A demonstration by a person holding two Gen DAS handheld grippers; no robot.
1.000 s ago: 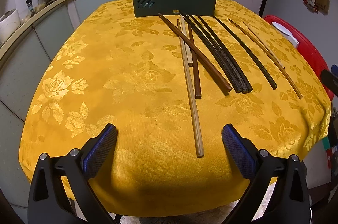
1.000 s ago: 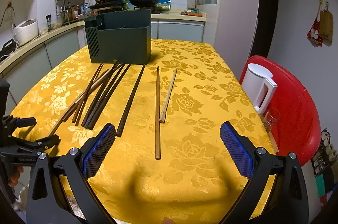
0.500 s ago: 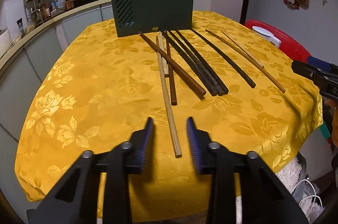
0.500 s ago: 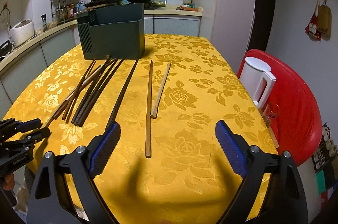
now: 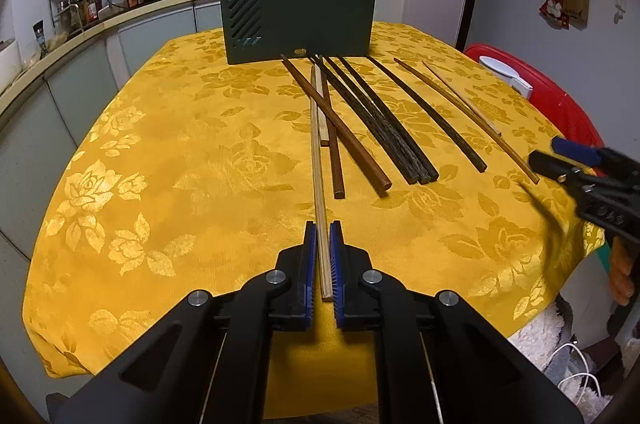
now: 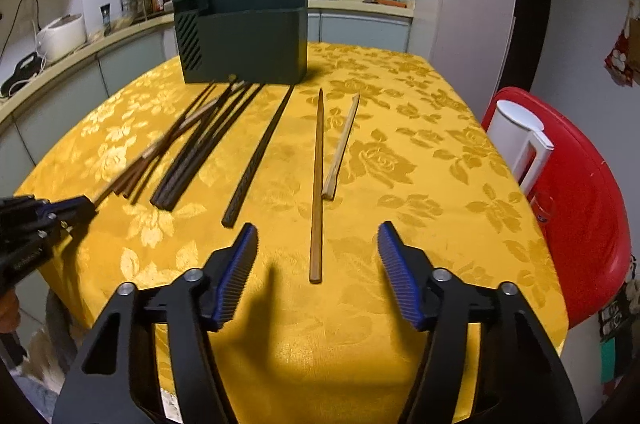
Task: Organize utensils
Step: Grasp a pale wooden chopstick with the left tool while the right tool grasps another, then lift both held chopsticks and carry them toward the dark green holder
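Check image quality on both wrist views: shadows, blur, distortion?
Left wrist view: strong fisheye bowing with a dark vignette at the corners; the light chopstick between the left tool pads is sharp; the right tool at the edge casts a curved shadow on the yellow tablecloth. Right wrist view: same distortion; tool shadows darken the near cloth; the left-hand chopstick bundle looks slightly smeared.

I see a golden-yellow cloth (image 5: 168, 152) with a paler rose pattern over my desk, a dark green holder (image 5: 298, 18) with slanted slots, chopsticks from pale wood (image 5: 318, 184) through reddish brown (image 5: 340, 136) to near-black (image 5: 384, 128), black fingers (image 6: 236, 272) with ridged blue pads, and a red chair (image 6: 580, 208).
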